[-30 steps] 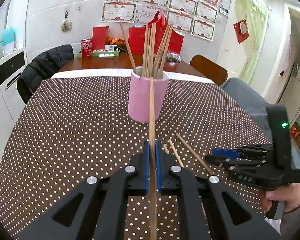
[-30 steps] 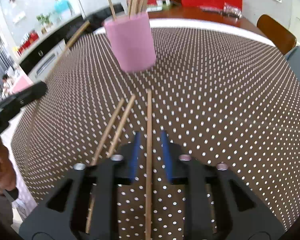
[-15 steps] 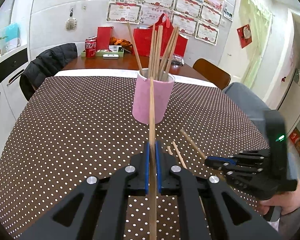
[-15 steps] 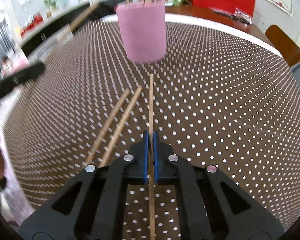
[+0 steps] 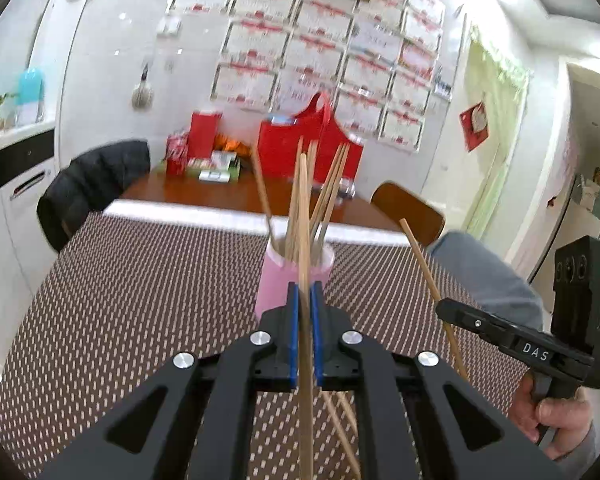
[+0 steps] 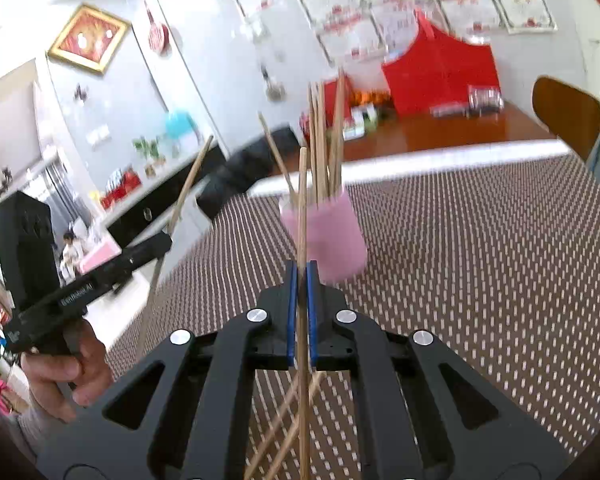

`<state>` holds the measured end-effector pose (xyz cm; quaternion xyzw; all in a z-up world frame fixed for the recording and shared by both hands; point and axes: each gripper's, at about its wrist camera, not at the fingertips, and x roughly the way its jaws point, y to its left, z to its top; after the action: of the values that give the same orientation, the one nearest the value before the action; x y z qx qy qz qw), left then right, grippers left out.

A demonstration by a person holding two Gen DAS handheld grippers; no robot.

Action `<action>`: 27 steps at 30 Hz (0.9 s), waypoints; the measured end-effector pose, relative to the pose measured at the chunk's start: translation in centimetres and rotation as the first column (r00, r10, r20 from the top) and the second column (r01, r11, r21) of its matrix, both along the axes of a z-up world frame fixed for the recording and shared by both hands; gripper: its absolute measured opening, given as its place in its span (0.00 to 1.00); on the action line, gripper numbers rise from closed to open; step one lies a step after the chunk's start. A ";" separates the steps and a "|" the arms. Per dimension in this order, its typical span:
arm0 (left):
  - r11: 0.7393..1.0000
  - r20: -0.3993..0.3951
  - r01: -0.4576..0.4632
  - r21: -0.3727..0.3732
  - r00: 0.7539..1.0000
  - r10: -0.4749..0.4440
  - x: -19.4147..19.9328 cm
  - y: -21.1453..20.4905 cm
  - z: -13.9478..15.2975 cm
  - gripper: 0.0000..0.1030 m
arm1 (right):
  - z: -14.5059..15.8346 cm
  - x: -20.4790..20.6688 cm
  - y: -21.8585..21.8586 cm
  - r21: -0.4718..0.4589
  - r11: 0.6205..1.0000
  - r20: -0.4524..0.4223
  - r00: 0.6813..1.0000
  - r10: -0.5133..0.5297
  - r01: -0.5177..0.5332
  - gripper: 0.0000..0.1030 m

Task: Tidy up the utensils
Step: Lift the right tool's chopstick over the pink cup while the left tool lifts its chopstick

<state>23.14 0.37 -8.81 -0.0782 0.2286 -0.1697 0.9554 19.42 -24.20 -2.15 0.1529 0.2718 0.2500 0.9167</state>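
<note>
A pink cup (image 5: 278, 280) (image 6: 332, 232) holding several wooden chopsticks stands mid-table on the brown dotted cloth (image 5: 140, 300). My left gripper (image 5: 305, 292) is shut on one chopstick (image 5: 304, 220), held up in line with the cup. My right gripper (image 6: 302, 272) is shut on another chopstick (image 6: 302, 200), lifted off the table and aimed toward the cup. In the left wrist view the right gripper (image 5: 444, 308) shows from the side with its chopstick (image 5: 424, 264) slanting up. Two loose chopsticks (image 6: 288, 412) lie on the cloth under the right gripper.
A wooden chair (image 5: 412, 208) stands at the table's far right, a dark jacket on a chair (image 5: 92, 184) at the far left. Red bags (image 5: 300, 148) and boxes crowd the bare wooden far end. A person's hand (image 6: 60, 368) grips the left tool.
My right gripper shut on a chopstick lying on the cloth and lifted it clear, tilting up. The left gripper rose a little with its chopstick and now looks more level.
</note>
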 end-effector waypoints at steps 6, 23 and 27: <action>0.997 0.104 0.037 -0.061 0.994 -0.030 2.1 -0.5 3.9 0.06 | 3.1 4.8 -1.0 0.052 0.998 0.123 0.992 -0.031 0.025 0.05; 0.973 0.376 0.092 -0.214 0.927 -0.005 11.9 -2.0 9.2 0.06 | 6.4 17.4 2.8 0.110 0.984 0.321 0.932 -0.166 0.138 0.05; 0.970 0.370 0.078 -0.231 0.929 0.014 14.5 -2.2 7.5 0.06 | 5.2 19.9 3.2 0.129 0.980 0.313 0.931 -0.186 0.152 0.05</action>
<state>37.69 -1.79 -1.29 -0.1566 0.0240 -0.2234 0.9618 39.32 -20.98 3.06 0.1794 0.0903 0.2054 0.9578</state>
